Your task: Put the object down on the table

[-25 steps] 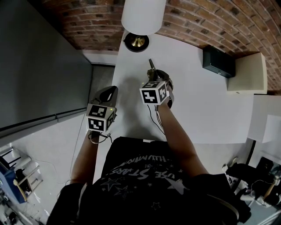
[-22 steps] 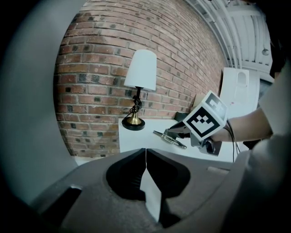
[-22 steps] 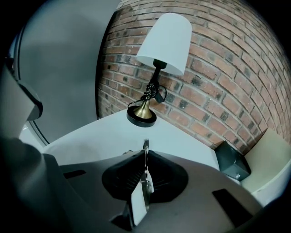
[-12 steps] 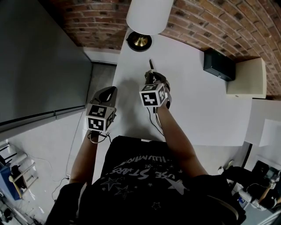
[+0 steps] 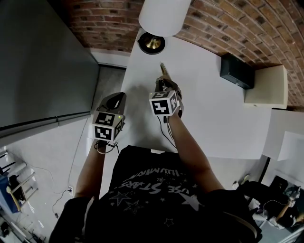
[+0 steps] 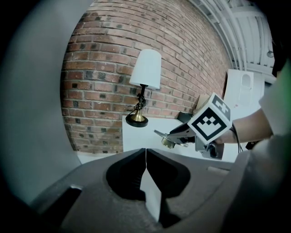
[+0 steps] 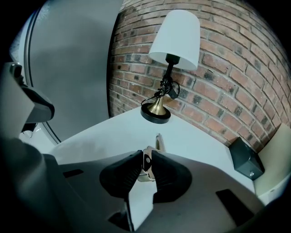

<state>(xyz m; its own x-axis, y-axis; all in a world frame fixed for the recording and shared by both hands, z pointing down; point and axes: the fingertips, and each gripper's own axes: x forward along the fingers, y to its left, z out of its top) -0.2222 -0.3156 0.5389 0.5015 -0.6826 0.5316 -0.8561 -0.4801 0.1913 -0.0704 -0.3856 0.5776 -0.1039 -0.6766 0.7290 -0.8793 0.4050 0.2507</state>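
Observation:
A small metal object [image 5: 163,71] with a brass round part and a thin flat blade sticks out forward from my right gripper [image 5: 165,83], which is shut on it over the white table [image 5: 213,114]. In the right gripper view the object [image 7: 146,160] is pinched between the jaws, with its blade pointing at the lamp. The left gripper view shows the object [image 6: 166,139] a little above the tabletop. My left gripper [image 5: 117,99] hangs off the table's left edge, shut with nothing in it [image 6: 145,154].
A lamp with a brass base [image 5: 152,43] and white shade [image 5: 164,14] stands at the table's far end by the brick wall. A black box [image 5: 236,70] sits at the far right, with a cream cabinet [image 5: 266,85] beyond it. A grey panel [image 5: 42,66] runs along the left.
The right gripper has shifted slightly toward the lamp, still holding the metal object. The left gripper has stayed where it was.

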